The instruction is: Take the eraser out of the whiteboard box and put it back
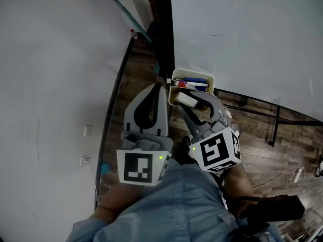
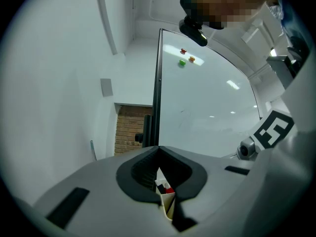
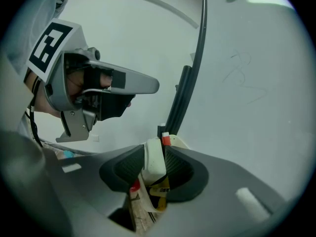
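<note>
A cream whiteboard box (image 1: 175,76) hangs at the whiteboard's lower edge, with blue and red markers (image 1: 194,83) lying in it. My right gripper (image 1: 194,105) is shut on the white eraser (image 1: 186,100), held at the box's near rim. In the right gripper view the eraser (image 3: 154,161) stands upright between both pads, the box rim (image 3: 180,143) and a red marker cap (image 3: 166,140) just behind it. My left gripper (image 1: 163,87) is shut and holds nothing, its tips beside the box's left side. Its own view shows the box (image 2: 168,202) below its closed tips (image 2: 158,153).
The whiteboard (image 1: 242,34) fills the right, a white wall (image 1: 50,59) the left, with a black frame post (image 1: 162,24) between them. Below lie a dark wooden floor (image 1: 262,145), black stand bars (image 1: 275,130) and a white cable (image 1: 282,178).
</note>
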Demonstrator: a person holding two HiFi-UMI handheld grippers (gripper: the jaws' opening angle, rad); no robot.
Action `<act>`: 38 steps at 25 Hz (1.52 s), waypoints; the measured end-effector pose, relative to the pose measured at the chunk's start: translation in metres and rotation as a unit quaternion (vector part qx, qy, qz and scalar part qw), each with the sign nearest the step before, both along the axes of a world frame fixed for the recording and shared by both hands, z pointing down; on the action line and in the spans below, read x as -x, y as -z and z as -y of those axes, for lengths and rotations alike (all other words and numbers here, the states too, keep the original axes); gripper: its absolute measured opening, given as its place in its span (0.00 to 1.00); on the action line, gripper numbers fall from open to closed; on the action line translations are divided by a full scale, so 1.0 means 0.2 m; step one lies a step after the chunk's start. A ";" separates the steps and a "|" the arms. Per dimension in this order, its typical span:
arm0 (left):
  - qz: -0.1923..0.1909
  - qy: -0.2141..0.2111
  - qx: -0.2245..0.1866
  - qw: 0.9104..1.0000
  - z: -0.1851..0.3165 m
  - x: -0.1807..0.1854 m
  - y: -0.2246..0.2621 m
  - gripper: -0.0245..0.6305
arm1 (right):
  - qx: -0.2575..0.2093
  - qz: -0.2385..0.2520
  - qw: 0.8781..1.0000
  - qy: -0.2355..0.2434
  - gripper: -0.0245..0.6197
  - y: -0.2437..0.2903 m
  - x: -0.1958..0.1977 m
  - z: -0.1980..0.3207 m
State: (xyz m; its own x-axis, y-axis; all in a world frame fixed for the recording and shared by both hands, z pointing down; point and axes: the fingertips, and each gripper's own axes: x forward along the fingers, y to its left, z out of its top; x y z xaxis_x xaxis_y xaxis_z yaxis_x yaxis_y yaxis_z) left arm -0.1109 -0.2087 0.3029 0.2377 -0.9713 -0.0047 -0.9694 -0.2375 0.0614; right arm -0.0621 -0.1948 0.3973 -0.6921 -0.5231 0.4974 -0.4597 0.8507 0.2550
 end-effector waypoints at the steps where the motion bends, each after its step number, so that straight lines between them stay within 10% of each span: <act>1: 0.000 -0.002 0.002 1.000 0.00 0.00 0.00 0.04 | 0.003 -0.004 1.000 0.000 0.24 -0.01 0.00 0.00; 23: 0.010 0.006 -0.015 1.000 -0.11 0.00 0.06 0.05 | -0.001 0.034 0.999 0.022 0.25 0.06 0.04 -0.10; 38: 0.024 0.010 -0.062 0.998 -0.33 -0.12 0.22 0.04 | -0.056 0.217 0.974 -0.039 0.04 0.54 -0.22 -0.17</act>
